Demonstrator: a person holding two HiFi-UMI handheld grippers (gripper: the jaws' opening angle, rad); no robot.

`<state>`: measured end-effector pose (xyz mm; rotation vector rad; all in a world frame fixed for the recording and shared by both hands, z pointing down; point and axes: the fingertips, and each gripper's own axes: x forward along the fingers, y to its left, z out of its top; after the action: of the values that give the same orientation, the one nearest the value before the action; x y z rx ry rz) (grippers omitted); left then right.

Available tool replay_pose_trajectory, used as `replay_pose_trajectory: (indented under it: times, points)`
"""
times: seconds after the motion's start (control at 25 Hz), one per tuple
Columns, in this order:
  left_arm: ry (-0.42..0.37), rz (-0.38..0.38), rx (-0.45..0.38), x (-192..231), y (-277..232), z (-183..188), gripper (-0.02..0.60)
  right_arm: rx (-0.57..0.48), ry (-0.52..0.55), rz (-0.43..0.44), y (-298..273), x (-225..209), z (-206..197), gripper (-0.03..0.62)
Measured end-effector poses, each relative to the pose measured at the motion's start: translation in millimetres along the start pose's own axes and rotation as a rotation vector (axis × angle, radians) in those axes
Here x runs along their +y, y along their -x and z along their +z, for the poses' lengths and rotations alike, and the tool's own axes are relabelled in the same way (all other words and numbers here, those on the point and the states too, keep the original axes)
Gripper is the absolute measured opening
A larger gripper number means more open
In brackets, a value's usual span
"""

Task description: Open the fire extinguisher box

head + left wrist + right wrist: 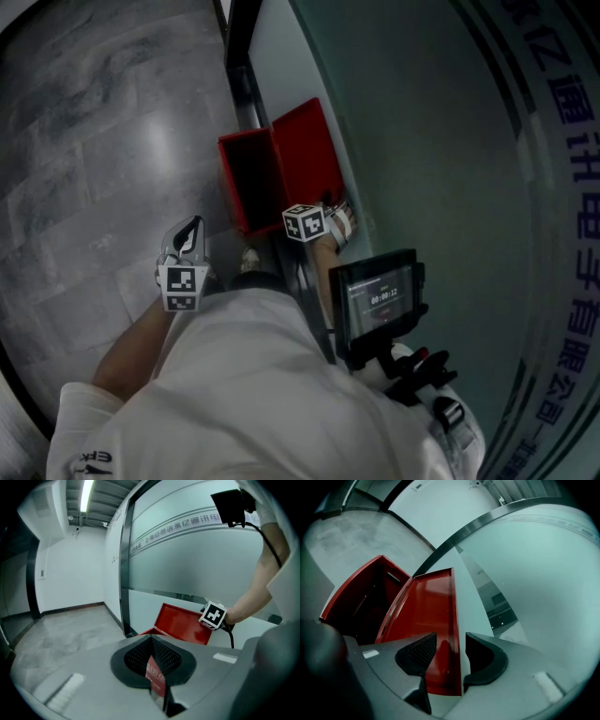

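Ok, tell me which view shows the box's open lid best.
The right gripper view: the red lid fills the middle, its rim between the right gripper's parted jaws. The head view shows it small, from above, by the glass wall. The left gripper view shows it far off, one corner behind the marker cube.

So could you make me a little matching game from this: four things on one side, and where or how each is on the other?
Things:
1. box lid
2. box
3. left tongs
4. right tongs

States:
A. over the grey floor, away from the red parts
B. swung up beside the frosted wall
C. apart, one on each side of a red edge
D. open, dark inside

Pairs: 1-B; 2-D; 3-A; 4-C
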<state>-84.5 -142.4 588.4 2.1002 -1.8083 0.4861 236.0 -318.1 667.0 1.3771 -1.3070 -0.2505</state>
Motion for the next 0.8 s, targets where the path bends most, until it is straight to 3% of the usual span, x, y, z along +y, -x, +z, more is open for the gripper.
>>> replay_pose_trajectory:
  times: [0.12, 0.28, 0.48, 0.8]
  points:
    - [-0.002, -0.007, -0.008, 4.8, 1.2, 0.7, 0.003, -0.023, -0.009, 0.005, 8.6, 2.1, 5.2, 0.201]
    - [0.006, -0.004, -0.020, 10.8, 7.3, 1.1, 0.003, -0.086, -0.050, 0.046, 31.9, 8.8, 12.3, 0.116]
    - [-0.007, -0.032, -0.060, 13.2, 3.0, 11.1, 0.003, -0.187, -0.198, 0.080, 69.8, -2.6, 26.4, 0.015]
    - [-0.023, -0.094, -0.113, 12.3, 13.2, 21.2, 0.003, -0.337, -0.397, 0.202, 152.4, 3.5, 41.1, 0.014]
